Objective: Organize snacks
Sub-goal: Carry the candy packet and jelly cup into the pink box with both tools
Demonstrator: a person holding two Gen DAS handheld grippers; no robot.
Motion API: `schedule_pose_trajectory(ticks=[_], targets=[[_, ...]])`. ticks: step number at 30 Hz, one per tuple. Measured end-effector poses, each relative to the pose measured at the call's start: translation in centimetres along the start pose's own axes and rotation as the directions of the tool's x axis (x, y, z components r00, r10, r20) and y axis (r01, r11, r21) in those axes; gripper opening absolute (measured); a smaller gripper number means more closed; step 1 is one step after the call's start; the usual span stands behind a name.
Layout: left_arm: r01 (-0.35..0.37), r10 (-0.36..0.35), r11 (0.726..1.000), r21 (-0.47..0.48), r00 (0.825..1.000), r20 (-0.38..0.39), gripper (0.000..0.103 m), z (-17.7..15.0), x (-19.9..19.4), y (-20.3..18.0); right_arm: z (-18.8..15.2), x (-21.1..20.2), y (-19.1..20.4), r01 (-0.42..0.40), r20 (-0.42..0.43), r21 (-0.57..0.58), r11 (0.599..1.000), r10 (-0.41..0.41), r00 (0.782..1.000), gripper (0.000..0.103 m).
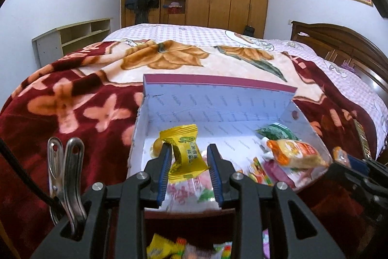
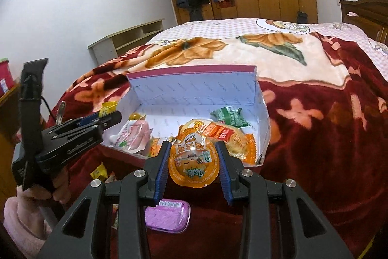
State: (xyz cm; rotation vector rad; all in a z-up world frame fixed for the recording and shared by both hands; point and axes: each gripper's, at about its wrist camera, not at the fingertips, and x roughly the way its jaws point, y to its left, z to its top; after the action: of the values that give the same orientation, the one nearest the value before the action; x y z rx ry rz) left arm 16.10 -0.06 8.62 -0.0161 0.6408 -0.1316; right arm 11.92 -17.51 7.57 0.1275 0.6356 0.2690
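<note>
Clamped between the right gripper's (image 2: 193,170) blue pads, an orange dome-shaped jelly cup (image 2: 192,162) hangs just before the open white cardboard box (image 2: 194,89). Its left gripper (image 1: 190,170) pinches a yellow crinkled candy wrapper (image 1: 185,152) above the box's near end. Judged step: carrying snacks in; next, both should release over bare box floor.

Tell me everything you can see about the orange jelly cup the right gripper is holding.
The jelly cup is a small rounded cup of clear plastic with orange filling, sealed by a printed film lid showing a cartoon face and lettering. The lid faces the camera. The right gripper is shut on its two sides, holding it in the air just short of the open cardboard box on the blanket.
</note>
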Motion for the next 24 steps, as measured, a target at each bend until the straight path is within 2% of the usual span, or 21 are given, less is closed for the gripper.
schedule_pose_trajectory(ticks=[18,24], targets=[[-0.008,0.009,1.0,0.01,0.998,-0.067,0.032,-0.2,4.2,-0.1,1.5,1.0,-0.9,0.039,0.01,0.001,0.999,-0.039,0.999,0.038],[-0.011,0.011,1.0,0.009,0.997,-0.074,0.044,-0.5,4.4,-0.1,2.2,1.5,-1.3,0.059,0.015,-0.001,0.998,-0.059,0.998,0.038]])
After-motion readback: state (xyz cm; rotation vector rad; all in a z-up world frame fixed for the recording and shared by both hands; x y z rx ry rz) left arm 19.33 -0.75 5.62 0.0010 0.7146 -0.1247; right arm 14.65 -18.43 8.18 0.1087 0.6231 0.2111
